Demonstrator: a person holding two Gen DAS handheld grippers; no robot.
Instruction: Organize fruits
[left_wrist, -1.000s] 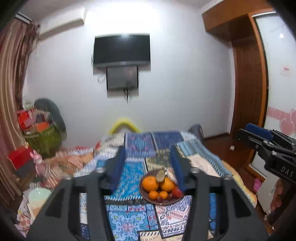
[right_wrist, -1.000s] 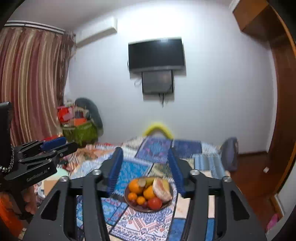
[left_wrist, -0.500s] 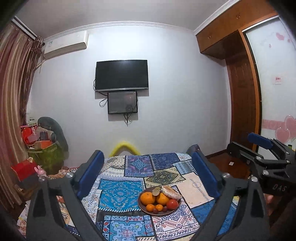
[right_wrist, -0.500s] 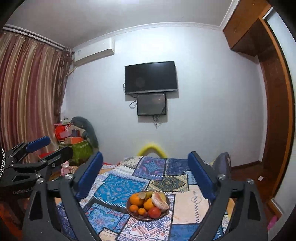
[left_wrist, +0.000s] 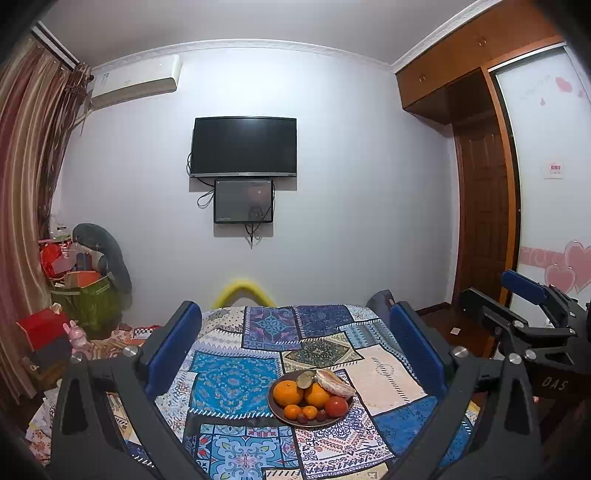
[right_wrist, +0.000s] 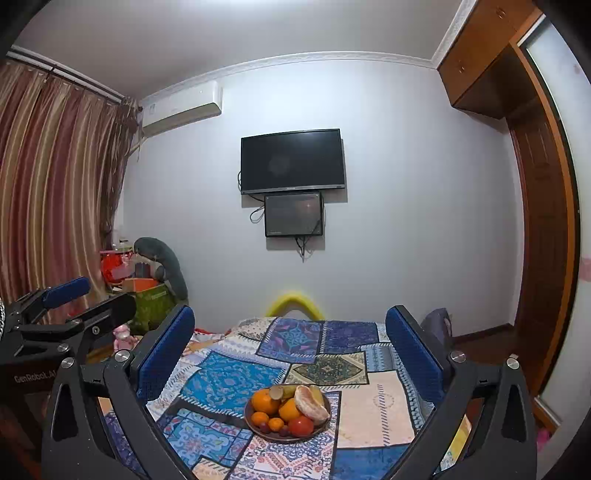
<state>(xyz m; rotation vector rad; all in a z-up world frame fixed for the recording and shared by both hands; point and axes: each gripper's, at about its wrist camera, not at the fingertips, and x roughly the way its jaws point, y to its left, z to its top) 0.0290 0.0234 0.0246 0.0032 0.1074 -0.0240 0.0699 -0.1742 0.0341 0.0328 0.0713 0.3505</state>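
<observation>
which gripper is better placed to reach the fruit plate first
Neither clearly. Left gripper and right gripper both stand open and empty, short of the plate. It sits slightly right in the left view, so the right seems marginally closer.

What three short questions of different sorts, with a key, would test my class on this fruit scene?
1. True or false: the brown round plate of fruit stands on the patchwork patterned cloth.
2. Which lies nearest the camera on the plate: A the red tomato-like fruit, B the peeled pale citrus piece, C the greenish fruit?
3. Fill in: the left hand-held gripper and the right hand-held gripper both have their jaws ____.

Key: 1 true. 2 A. 3 open, with nothing between them.
</observation>
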